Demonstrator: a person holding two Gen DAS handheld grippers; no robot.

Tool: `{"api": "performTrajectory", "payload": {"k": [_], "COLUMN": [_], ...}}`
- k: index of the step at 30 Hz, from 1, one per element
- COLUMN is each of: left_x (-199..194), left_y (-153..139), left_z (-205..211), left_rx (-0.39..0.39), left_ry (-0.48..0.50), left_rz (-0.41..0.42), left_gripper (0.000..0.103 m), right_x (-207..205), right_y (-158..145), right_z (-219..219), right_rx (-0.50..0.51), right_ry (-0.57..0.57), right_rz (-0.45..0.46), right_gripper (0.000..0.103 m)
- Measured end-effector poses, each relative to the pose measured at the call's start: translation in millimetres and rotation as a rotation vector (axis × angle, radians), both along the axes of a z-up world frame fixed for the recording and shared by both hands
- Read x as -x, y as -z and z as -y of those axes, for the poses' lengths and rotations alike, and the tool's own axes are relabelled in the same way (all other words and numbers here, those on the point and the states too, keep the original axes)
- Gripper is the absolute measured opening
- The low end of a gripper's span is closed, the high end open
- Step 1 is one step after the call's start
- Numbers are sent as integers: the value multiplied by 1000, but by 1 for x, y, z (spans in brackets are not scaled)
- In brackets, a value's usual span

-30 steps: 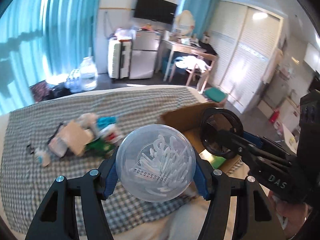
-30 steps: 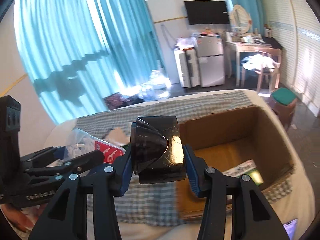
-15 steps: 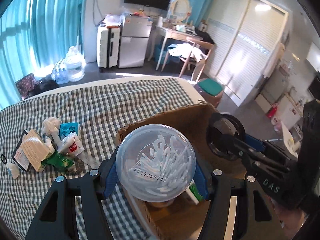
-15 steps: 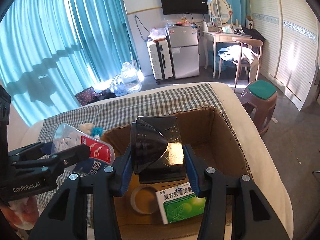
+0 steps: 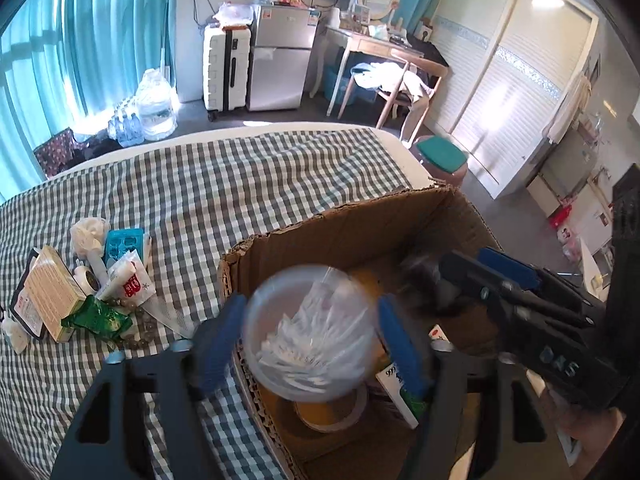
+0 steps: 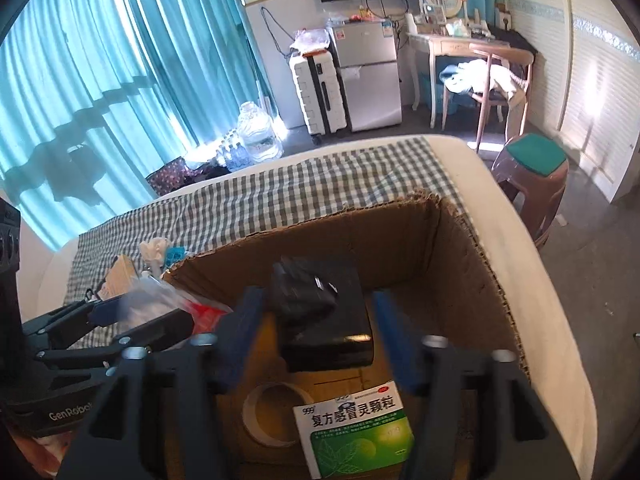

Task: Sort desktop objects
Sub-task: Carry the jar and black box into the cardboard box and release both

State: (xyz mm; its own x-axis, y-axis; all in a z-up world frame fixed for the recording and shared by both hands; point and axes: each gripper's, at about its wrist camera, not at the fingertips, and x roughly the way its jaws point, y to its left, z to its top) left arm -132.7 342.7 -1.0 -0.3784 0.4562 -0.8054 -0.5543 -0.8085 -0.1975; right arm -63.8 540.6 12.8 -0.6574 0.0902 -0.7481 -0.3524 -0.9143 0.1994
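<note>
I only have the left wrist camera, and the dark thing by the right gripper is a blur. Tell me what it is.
Observer: In the right wrist view it is a black box, rectangular, inside the cardboard carton.
Operator: Say whether the right gripper has hold of it.
Observer: It does not. The right gripper has its jaws opening. The black box sits between the blue pads with a gap showing on each side.
</note>
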Motion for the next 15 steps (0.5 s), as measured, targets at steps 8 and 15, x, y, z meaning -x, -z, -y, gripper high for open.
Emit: {"api": "performTrajectory", "payload": {"k": [8,15], "left_x": [-5,-25], "left_y": [-22,-50], "left_z": [30,89], "left_rx": [-20,-19], "left_ry": [-45,-103], "left_rz": [-24,-74], "left_gripper": [92,97], "right_x": [-22,-42], "right_y": [-26,-57], "right_z": [3,45], "right_rx": [30,-1], "right_ry": [34,-9], "right_rz": [-63,-95], "right_gripper": [76,76]}}
